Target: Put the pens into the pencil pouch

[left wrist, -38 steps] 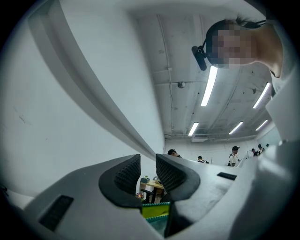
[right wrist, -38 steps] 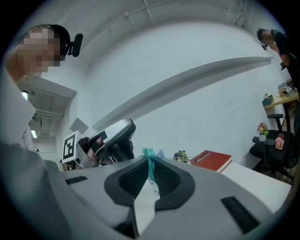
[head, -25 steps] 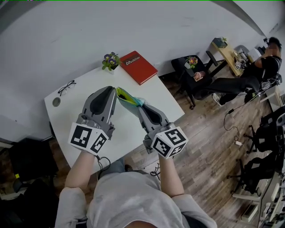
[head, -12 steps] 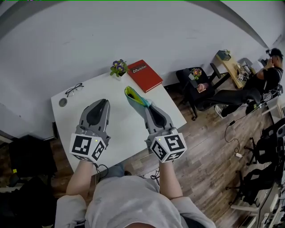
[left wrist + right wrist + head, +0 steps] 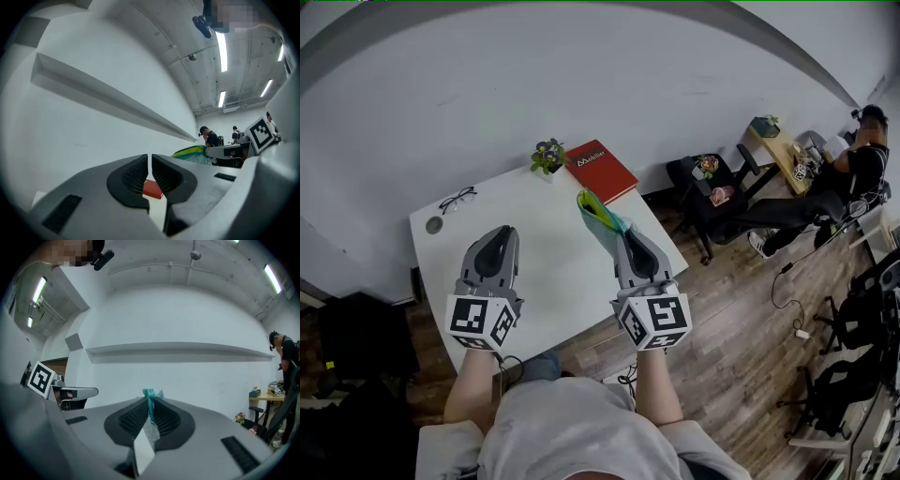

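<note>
Since a second ago the left hand-held gripper (image 5: 503,232) has let go of the pencil pouch (image 5: 596,212) and drawn back to the left. Its jaws stand almost together with only a thin slit between them and nothing in it. The right hand-held gripper (image 5: 624,236) alone has the pouch, its jaws pressed onto a fold of the teal fabric. The pouch sticks out forward from the tips, its yellow-green edge turned toward the wall.

Both hand-held grippers are over the near half of the white worktop (image 5: 562,258), well apart from each other, with bare surface between and ahead of them. The pouch hangs near the worktop's right edge, past which is wooden floor (image 5: 741,309). A plain white wall (image 5: 581,84) runs close behind the far edge.

A red book (image 5: 601,171) lies at the far right corner; its white lettering is too small to read. Just beside it stands a small potted plant (image 5: 548,155) with purple flowers. Glasses (image 5: 457,199) and a dark round disc (image 5: 432,225) lie at the far left. Further right, a person (image 5: 848,164) sits by a small desk (image 5: 783,127).
</note>
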